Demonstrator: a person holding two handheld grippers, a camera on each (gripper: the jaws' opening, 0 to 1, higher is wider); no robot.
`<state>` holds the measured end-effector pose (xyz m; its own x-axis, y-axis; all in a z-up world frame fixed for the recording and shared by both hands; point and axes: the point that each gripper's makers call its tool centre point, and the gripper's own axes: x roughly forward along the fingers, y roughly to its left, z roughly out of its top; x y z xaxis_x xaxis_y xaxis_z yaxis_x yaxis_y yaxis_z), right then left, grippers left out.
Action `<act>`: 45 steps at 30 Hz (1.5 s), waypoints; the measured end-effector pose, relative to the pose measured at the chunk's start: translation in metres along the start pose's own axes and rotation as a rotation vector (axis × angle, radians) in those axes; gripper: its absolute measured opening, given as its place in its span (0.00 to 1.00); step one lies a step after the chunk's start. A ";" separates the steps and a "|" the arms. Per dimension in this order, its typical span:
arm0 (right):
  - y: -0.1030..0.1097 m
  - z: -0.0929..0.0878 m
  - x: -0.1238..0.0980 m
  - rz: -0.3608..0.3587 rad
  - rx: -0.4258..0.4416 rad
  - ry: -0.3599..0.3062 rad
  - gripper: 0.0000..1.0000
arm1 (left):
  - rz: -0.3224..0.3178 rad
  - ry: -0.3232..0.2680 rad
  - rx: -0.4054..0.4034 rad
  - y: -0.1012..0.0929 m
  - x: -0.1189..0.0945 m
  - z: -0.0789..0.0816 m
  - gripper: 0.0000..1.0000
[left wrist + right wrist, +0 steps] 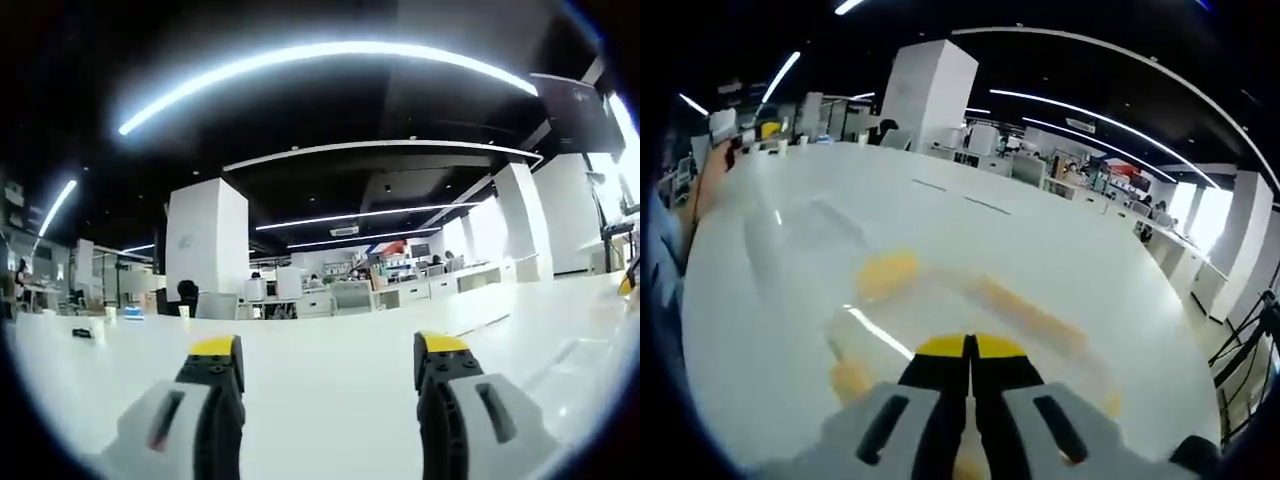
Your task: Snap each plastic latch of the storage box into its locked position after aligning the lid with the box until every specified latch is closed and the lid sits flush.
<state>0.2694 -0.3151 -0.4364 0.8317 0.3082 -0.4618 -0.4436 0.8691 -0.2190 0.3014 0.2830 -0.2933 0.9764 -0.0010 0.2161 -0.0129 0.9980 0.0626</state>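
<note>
The left gripper (330, 365) hangs low over the white table (330, 400), jaws spread wide apart with nothing between them, yellow tips pointing across the bare tabletop toward the far office. Beyond the table's far edge stands a broad white pillar (207, 235), with desks and monitors in a row beside it and long ceiling light strips (330, 60) curving overhead. At the table's right edge, a sliver of yellow and black peeks in; what it is cannot be told.

Over to the right gripper view: the right gripper (970, 350) has its jaws pressed together, yellow tips meeting, and whether anything is pinched between them cannot be told. Directly under and ahead of those tips on the table lies the storage box (970, 310), clear plastic and blurred, its lid (940, 300) seen from above. Yellow latches show on it: one latch (888, 272) on the box's far left side, another along the right edge (1025, 312), and one near the jaws at the left (850, 380). Whether any is snapped shut cannot be told. Far across the table from the box, a person's hand (715, 170) appears at the left.
</note>
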 end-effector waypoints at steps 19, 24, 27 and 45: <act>0.005 -0.004 -0.005 -0.028 0.003 -0.017 0.00 | -0.374 -0.046 -0.053 -0.109 0.014 0.057 0.70; 0.005 -0.004 -0.006 -0.036 0.008 -0.031 0.00 | -0.586 -0.063 -0.061 -0.183 0.022 0.082 0.69; 0.006 -0.004 -0.006 -0.039 0.004 -0.033 0.00 | -0.672 -0.066 -0.082 -0.214 0.024 0.091 0.69; 0.006 -0.002 -0.006 -0.049 -0.014 -0.045 0.00 | -1.195 0.130 0.132 -0.398 0.004 0.061 0.54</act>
<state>0.2612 -0.3121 -0.4367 0.8665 0.2824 -0.4116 -0.4062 0.8782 -0.2525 0.2970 -0.1180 -0.2577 0.4012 -0.9044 -0.1451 0.8980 0.3571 0.2569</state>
